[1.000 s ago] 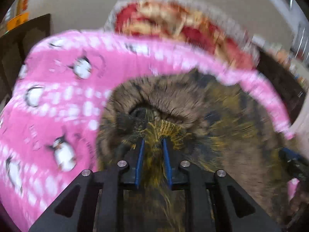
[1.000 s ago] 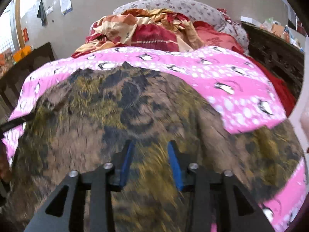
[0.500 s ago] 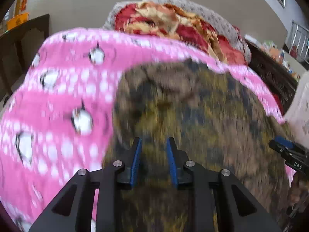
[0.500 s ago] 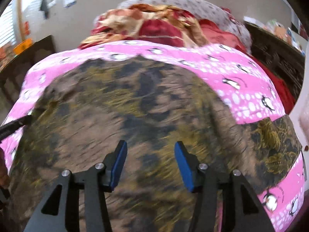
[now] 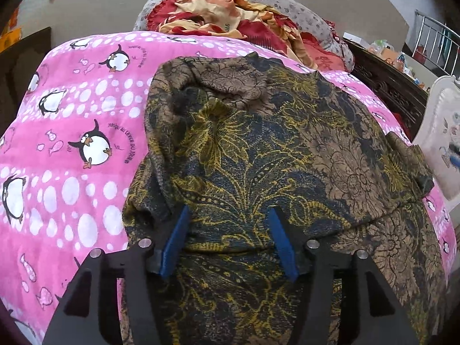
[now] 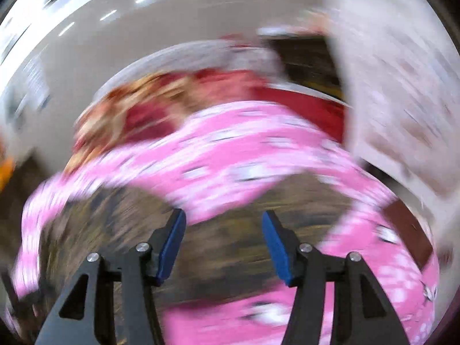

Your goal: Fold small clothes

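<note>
A brown, black and yellow floral garment (image 5: 258, 149) lies spread and partly folded on the pink penguin-print bedspread (image 5: 72, 132). My left gripper (image 5: 228, 215) is open and empty, hovering just above the garment's near part. My right gripper (image 6: 224, 217) is open and empty; its view is heavily blurred, with the garment (image 6: 224, 247) below the fingers and the bedspread (image 6: 230, 155) beyond.
A heap of red and orange bedding (image 5: 230, 14) lies on a grey patterned pillow at the far end of the bed. A dark wooden bed frame (image 5: 385, 86) runs along the right. A white chair back (image 5: 442, 132) stands at the right edge.
My left gripper let go of the garment, opened wide and pulled back. My right gripper opened wider and is swinging fast to the right, blurring its view.
</note>
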{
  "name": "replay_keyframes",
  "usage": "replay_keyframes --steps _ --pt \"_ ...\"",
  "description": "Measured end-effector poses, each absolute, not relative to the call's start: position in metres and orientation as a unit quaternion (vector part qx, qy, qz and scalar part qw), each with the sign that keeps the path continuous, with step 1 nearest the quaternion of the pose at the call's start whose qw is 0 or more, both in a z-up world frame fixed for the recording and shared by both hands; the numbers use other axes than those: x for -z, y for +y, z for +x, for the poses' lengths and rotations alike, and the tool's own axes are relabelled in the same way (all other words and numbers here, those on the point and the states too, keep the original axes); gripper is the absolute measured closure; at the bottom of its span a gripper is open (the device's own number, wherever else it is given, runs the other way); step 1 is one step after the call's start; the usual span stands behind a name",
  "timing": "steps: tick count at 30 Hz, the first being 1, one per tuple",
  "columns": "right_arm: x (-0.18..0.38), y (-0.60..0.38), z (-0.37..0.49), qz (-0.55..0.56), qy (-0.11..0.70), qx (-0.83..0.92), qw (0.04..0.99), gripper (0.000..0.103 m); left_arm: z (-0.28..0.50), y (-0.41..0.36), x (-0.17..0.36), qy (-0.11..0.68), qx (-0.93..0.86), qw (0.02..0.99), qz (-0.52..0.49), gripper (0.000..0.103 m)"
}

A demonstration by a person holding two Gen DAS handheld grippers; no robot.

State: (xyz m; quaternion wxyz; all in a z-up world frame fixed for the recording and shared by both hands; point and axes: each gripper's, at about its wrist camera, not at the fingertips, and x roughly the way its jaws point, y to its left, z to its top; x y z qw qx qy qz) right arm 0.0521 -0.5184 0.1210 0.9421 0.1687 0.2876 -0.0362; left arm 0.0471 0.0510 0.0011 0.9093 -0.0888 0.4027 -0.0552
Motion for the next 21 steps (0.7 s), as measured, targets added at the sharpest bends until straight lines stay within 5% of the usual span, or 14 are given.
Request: replay_keyframes --steps 6,17,21 --pt "-0.057 -0.635 0.062 0.27 0.319 0.085 0.905 0.063 0.046 0.049 0.001 0.404 0.052 0.909 -0.085 0.067" --pt "-0.012 -0.658 0.101 0.321 0.29 0.032 0.901 0.067 0.049 0.046 0.002 0.408 0.047 0.909 -0.077 0.066" --pt "-0.013 -0.662 0.106 0.331 0.287 0.033 0.898 0.097 0.049 0.046 0.002 0.407 0.047 0.909 -0.077 0.066"
